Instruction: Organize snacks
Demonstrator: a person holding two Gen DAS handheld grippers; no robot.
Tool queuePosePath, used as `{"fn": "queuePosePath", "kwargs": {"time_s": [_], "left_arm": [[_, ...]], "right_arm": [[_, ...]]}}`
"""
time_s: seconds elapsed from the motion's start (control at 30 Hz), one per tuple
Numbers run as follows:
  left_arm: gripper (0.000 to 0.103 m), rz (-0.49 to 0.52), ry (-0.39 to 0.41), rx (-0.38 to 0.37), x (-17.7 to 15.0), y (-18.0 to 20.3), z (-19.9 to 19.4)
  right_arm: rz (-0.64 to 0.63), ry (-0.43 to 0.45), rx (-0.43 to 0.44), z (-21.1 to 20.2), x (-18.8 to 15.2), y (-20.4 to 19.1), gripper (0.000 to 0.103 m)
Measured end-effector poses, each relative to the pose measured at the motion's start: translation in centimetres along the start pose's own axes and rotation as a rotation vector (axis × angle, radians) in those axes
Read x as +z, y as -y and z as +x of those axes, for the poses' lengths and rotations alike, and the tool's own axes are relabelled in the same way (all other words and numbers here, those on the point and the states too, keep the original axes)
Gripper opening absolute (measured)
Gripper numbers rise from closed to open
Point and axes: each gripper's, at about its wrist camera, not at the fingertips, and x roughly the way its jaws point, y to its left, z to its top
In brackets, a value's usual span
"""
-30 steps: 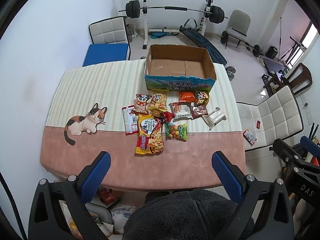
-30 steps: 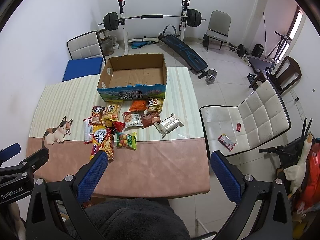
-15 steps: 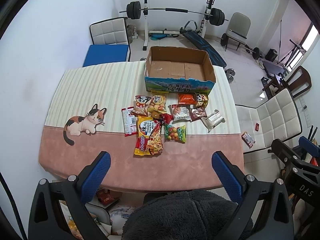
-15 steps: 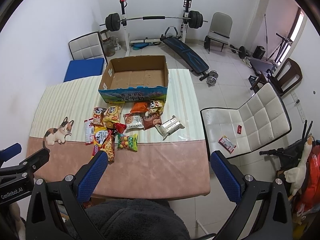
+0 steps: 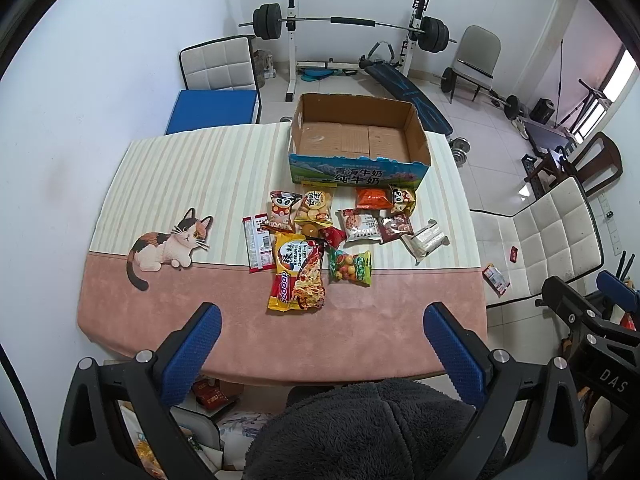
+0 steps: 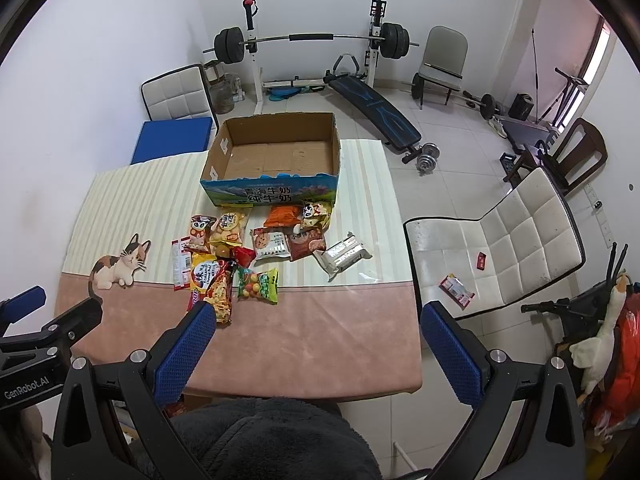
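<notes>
Several snack packets lie in a loose cluster mid-table, among them a yellow noodle packet (image 5: 297, 278), a green candy bag (image 5: 350, 267) and a silver wrapped bar (image 5: 425, 237). An open, empty cardboard box (image 5: 359, 140) stands behind them; it also shows in the right wrist view (image 6: 276, 156). My left gripper (image 5: 322, 316) is open and empty, held high above the table's near edge. My right gripper (image 6: 318, 316) is open and empty, also high above the near edge, to the right of the left one.
The table (image 5: 160, 184) has a striped and pink cloth with a cat picture (image 5: 168, 242). A white chair (image 6: 500, 248) stands at the table's right side. A blue-seated chair (image 5: 216, 80), a barbell rack (image 5: 352, 24) and a bench stand behind.
Both grippers have moved slightly; the table and box sit a little lower in both views. Nothing on the table has moved.
</notes>
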Motion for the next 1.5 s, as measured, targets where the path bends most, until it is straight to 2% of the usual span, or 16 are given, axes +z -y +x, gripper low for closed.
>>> {"fn": "queuePosePath", "kwargs": {"time_s": [1.27, 1.4, 1.5], "left_arm": [[0.103, -0.016, 0.019, -0.006, 0.0, -0.4, -0.5], [0.103, -0.038, 0.01, -0.002, 0.6, -1.1, 0.8], [0.103, -0.072, -0.017, 0.026, 1.3, -2.2, 3.6]], "right_arm": [[-0.001, 0.02, 0.014, -0.6, -0.2, -0.1, 0.103], [0.022, -0.018, 0.036, 1.1, 0.3, -0.2, 0.103], [0.043, -0.075, 0.068, 4.2, 1.3, -0.1, 0.103]]}}
